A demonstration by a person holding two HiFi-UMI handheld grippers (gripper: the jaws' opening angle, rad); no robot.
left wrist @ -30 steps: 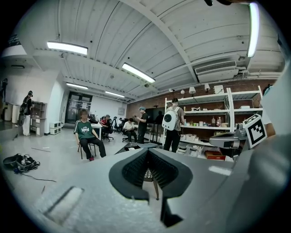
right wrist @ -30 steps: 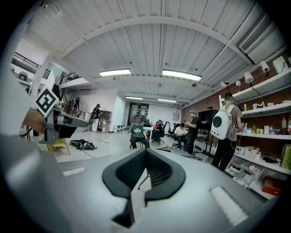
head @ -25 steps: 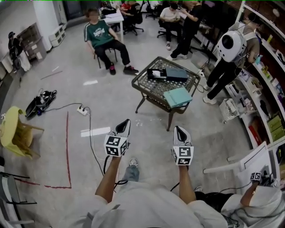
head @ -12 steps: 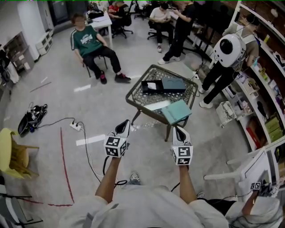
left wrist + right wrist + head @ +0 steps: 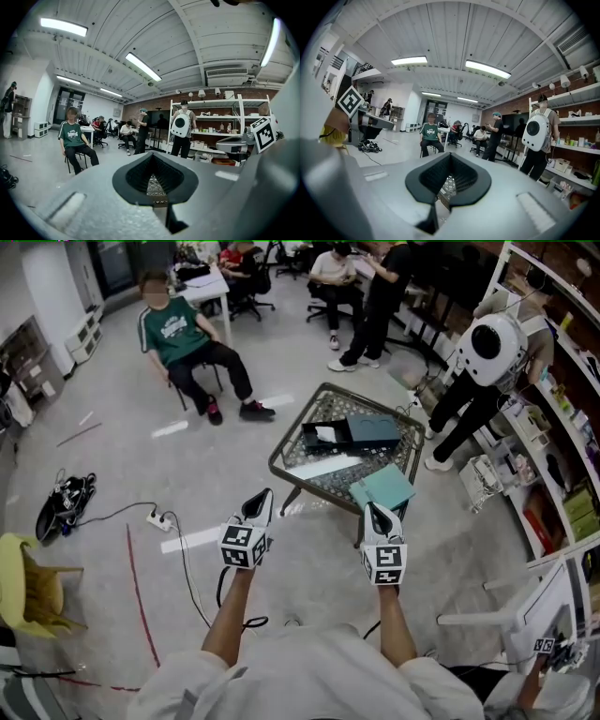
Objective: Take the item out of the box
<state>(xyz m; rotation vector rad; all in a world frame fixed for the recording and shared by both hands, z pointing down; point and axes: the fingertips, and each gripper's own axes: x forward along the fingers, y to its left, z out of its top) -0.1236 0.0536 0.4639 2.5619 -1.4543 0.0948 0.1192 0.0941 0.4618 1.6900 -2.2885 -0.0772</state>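
A low table with a lattice metal top stands ahead of me in the head view. On it lies a dark open box with a white item in its left end. A teal lid rests on the near right corner and a white strip on the near side. My left gripper and right gripper are held up side by side short of the table, both shut and empty. The table's mesh shows past the left gripper and past the right gripper.
A person in a green shirt sits beyond the table and others sit at desks behind. A person with a white backpack stands by the shelves on the right. A power strip, cables and a yellow chair are on the left.
The table has drawn nearer and now lies just beyond the gripper tips. Both grippers keep the same pose and stay shut.
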